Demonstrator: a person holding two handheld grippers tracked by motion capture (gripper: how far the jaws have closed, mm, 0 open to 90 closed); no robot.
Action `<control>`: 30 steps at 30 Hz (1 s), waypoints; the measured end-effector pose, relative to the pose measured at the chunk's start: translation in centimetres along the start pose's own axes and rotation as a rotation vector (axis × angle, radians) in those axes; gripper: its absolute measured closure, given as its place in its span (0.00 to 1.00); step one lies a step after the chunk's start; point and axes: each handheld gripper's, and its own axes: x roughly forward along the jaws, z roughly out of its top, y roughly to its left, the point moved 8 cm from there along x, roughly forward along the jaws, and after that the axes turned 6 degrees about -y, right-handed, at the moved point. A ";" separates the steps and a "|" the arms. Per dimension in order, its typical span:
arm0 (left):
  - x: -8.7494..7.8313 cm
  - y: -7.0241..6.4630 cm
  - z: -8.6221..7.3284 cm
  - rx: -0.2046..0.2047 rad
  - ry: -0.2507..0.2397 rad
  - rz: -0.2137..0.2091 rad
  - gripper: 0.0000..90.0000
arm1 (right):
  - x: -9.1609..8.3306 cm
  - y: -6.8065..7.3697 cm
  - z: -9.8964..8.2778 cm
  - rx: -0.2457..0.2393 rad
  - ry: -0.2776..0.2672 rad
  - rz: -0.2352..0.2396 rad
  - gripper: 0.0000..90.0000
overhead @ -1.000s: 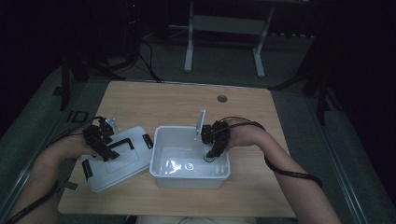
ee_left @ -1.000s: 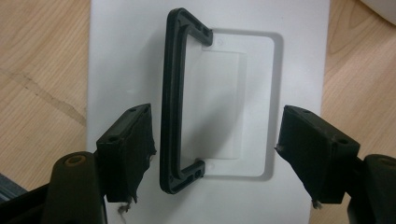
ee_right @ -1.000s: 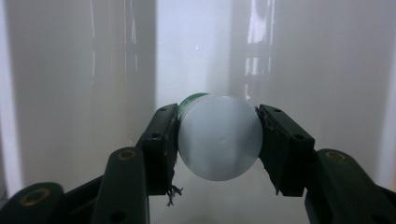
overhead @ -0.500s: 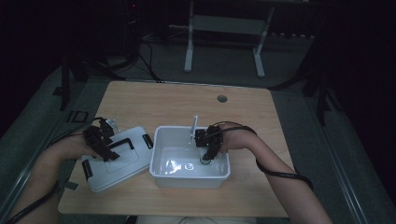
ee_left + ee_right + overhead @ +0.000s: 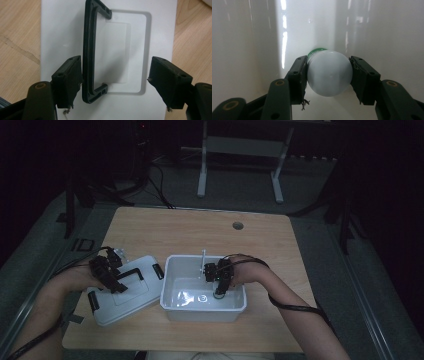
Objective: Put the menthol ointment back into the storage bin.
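A white plastic bin (image 5: 200, 312) stands at the table's front middle. My right gripper (image 5: 219, 291) reaches down inside it, shut on a white light bulb (image 5: 329, 73) with a green base; the bin's white walls (image 5: 249, 37) surround it closely. A white lid (image 5: 127, 300) with a black handle (image 5: 131, 272) lies flat to the left of the bin. My left gripper (image 5: 116, 286) hovers over the lid, open. In the left gripper view the handle (image 5: 88, 50) lies between the jaws, close beside the left fingertip (image 5: 71, 75), over the lid (image 5: 62, 32).
A small round object (image 5: 202, 298) lies on the bin's floor near the right gripper. The wooden table (image 5: 200, 230) has a cable hole (image 5: 238, 225) at the back. A metal stand (image 5: 240, 145) is on the floor beyond the table.
My right gripper has sunk deeper into the bin with the bulb and drifted a little to the left. The left gripper and the lid have stayed put.
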 end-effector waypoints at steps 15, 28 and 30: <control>0.0 0.1 0.1 0.002 -0.013 0.011 0.30 | -0.3 1.0 0.0 -0.005 0.005 0.059 0.48; 0.2 0.1 0.2 -0.006 -0.009 0.018 0.30 | -4.3 0.7 -0.3 -0.008 -0.099 0.005 0.34; 0.3 0.2 0.2 0.006 -0.003 0.025 0.30 | -5.2 0.5 -0.3 -0.001 -0.133 -0.007 0.29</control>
